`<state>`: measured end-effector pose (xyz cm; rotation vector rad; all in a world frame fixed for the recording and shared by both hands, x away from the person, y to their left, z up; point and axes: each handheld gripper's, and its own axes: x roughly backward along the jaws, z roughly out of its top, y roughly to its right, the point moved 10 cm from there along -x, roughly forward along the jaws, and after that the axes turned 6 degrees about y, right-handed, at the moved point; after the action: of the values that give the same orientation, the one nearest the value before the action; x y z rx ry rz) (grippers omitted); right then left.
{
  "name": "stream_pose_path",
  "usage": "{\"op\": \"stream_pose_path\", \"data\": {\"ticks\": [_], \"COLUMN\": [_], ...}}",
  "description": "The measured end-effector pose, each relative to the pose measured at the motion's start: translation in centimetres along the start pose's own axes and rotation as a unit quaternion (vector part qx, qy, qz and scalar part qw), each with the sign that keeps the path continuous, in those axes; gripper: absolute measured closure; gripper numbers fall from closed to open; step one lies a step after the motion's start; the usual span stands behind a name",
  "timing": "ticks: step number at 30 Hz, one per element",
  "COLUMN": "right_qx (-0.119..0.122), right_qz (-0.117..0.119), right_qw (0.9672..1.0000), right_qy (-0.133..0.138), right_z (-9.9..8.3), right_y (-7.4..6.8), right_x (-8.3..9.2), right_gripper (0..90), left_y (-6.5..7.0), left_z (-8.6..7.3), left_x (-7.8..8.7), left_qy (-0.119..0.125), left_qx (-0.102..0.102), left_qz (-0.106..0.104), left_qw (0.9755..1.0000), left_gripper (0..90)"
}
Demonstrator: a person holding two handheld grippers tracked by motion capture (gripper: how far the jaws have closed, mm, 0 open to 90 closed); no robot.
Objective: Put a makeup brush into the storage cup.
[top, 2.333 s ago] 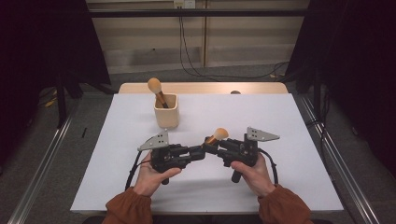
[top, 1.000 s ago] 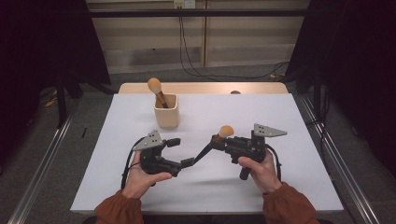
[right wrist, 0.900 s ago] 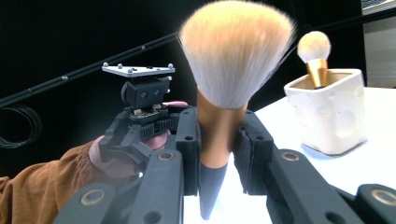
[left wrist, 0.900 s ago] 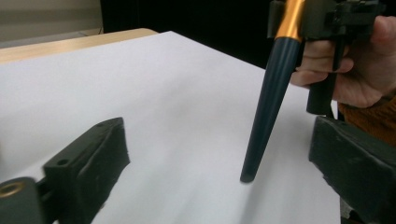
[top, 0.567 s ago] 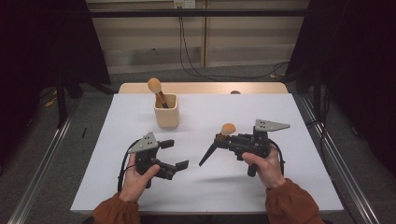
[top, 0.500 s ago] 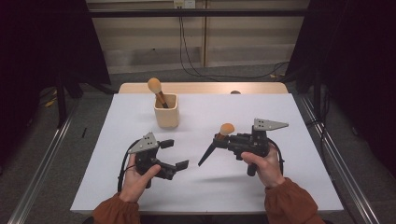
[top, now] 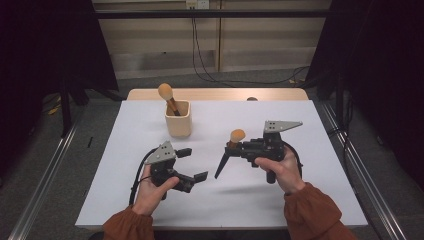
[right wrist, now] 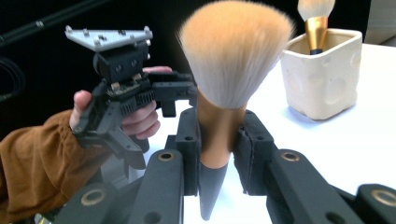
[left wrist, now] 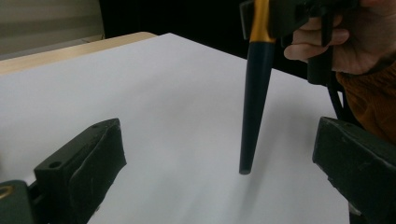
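A makeup brush [top: 237, 135] with a peach head, gold ferrule and dark handle is held by its ferrule in my right gripper [top: 234, 147], which is shut on it. The handle slants down-left above the white table [top: 310, 205]. In the right gripper view the brush [right wrist: 236, 51] stands upright between the pads of my right gripper [right wrist: 218, 156]. My left gripper [top: 193, 164] is to the left, apart from the brush. Its jaws have just been opening and stand open with nothing between them. In the left gripper view the handle [left wrist: 254, 102] hangs beyond my left gripper [left wrist: 219, 186].
A cream square cup [top: 178, 119] stands behind the grippers, left of centre, with a second brush [top: 165, 93] upright in it. The right gripper view shows the cup [right wrist: 324, 74] at the right. A wooden strip [top: 215, 94] edges the table's far side.
My left gripper has let go of the brush handle's tip and drawn back to the left. My right gripper has lifted the brush a little, away to the right.
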<state>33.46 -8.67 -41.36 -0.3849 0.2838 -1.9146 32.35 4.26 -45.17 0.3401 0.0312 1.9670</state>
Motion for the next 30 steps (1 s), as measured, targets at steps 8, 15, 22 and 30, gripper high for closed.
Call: {"op": "stream_pose_path", "data": {"ticks": [8, 15, 22, 30], "right_qx": [0.008, 0.022, 0.033, 0.036], "right_qz": [-0.008, -0.005, -0.012, -0.016], "right_qw": [0.9989, 0.9963, 0.9931, 0.9907], "right_qy": [-0.045, -0.083, -0.112, -0.13], "right_z": [-0.4, -0.5, -0.6, -0.8], "right_y": [0.1, -0.1, 0.0, 0.1], "right_x": [-0.7, -1.4, -1.9, -2.5], "right_gripper": [73.1, 73.1, 73.2, 73.2], "left_y": [0.4, 0.5, 0.4, 0.6], "left_z": [-0.4, -0.6, -0.8, -0.9], "left_x": [-1.1, -1.9, -2.6, -3.5], "left_qy": [-0.003, -0.006, -0.011, -0.026], "left_qx": [-0.01, -0.015, -0.023, -0.018], "left_qz": [-0.006, -0.006, 0.001, -0.006], "left_qw": [0.9999, 0.9999, 0.9997, 0.9995], "left_gripper": [2.6, 3.0, 3.3, 4.8]}}
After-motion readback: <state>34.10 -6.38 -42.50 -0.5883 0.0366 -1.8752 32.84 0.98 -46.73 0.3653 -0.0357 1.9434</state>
